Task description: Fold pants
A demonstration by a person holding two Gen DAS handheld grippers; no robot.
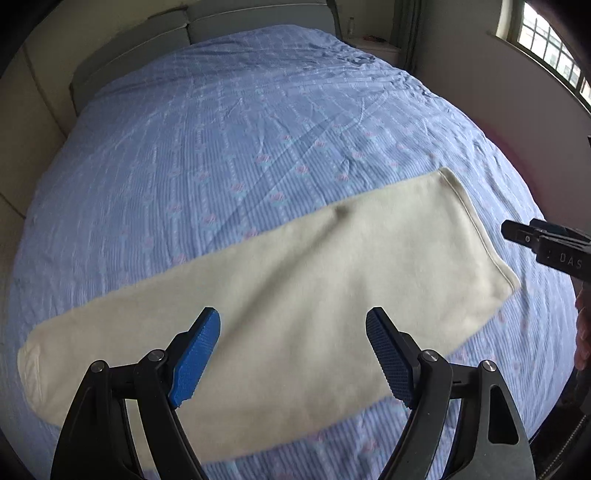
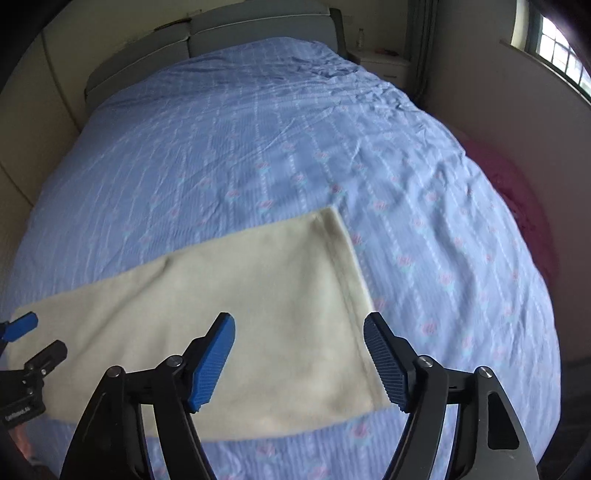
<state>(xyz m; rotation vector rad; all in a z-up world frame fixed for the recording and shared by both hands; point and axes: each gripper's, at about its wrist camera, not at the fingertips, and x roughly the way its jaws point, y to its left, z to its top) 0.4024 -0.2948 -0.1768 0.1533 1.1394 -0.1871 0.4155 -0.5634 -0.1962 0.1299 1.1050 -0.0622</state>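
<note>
Cream-coloured pants (image 1: pixel 280 295) lie flat as one long strip across the near part of the bed, hem end at the right, and they also show in the right wrist view (image 2: pixel 258 317). My left gripper (image 1: pixel 293 354) is open and empty, above the middle of the strip. My right gripper (image 2: pixel 299 360) is open and empty, above the strip's right end by the hem. The right gripper's body shows at the right edge of the left wrist view (image 1: pixel 546 247). One blue pad of the left gripper shows at the left edge of the right wrist view (image 2: pixel 20 326).
A blue patterned bedspread (image 1: pixel 258 129) covers the bed. A headboard (image 1: pixel 229 14) stands at the far end, a nightstand (image 2: pixel 384 64) at the far right corner. A window (image 1: pixel 546 40) is at upper right. Something pink (image 2: pixel 517 206) lies beside the bed at right.
</note>
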